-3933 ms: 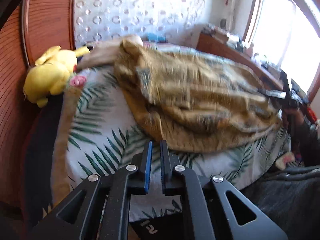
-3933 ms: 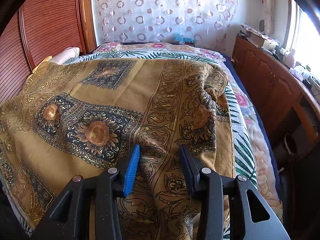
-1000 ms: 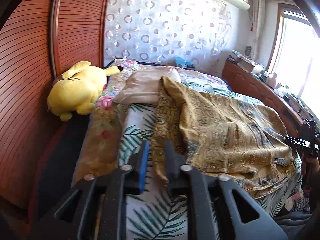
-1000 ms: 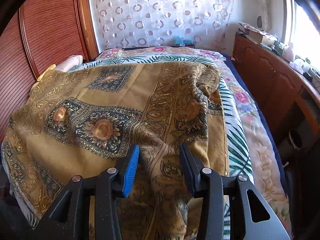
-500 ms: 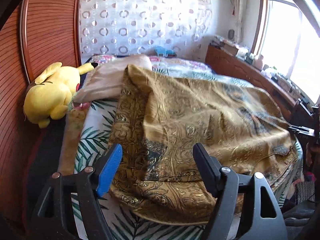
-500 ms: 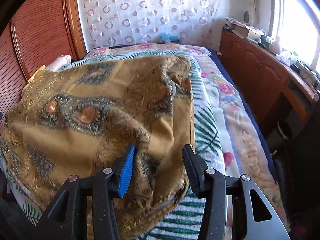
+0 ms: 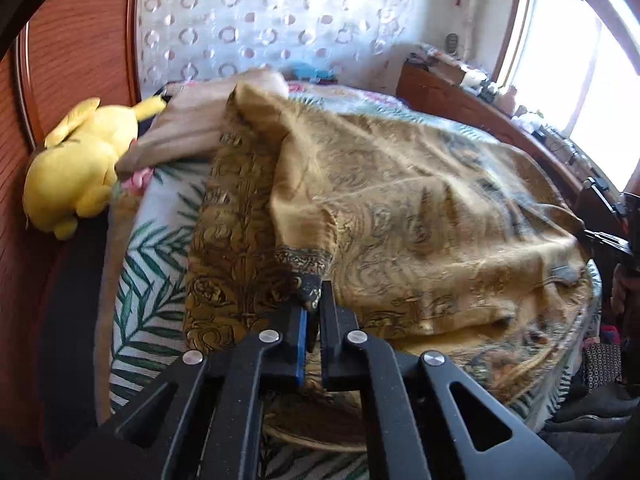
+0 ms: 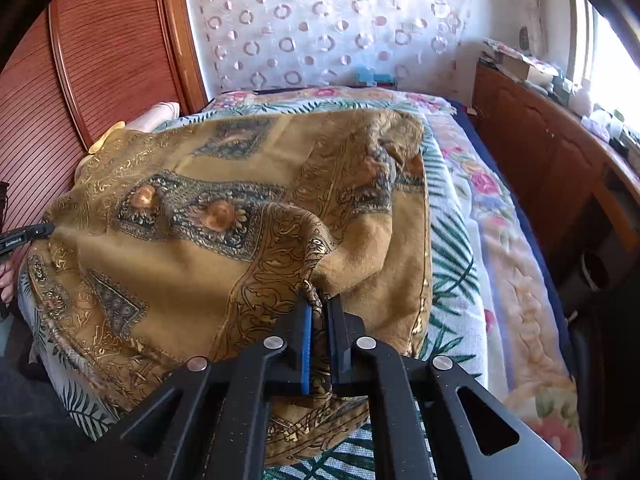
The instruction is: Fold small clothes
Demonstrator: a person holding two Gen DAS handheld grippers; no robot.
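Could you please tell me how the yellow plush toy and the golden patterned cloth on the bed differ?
The yellow plush toy is plain, stuffed and untouched at the bed's edge; the golden patterned cloth is flat, ornate and spread across the bed. The left gripper and right gripper each pinch the cloth.

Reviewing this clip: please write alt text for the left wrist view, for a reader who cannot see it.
The black left gripper is shut on a corner of a golden-brown patterned cloth spread over a palm-leaf bedspread. A yellow plush toy lies at the far left beside a reddish wooden wall panel.
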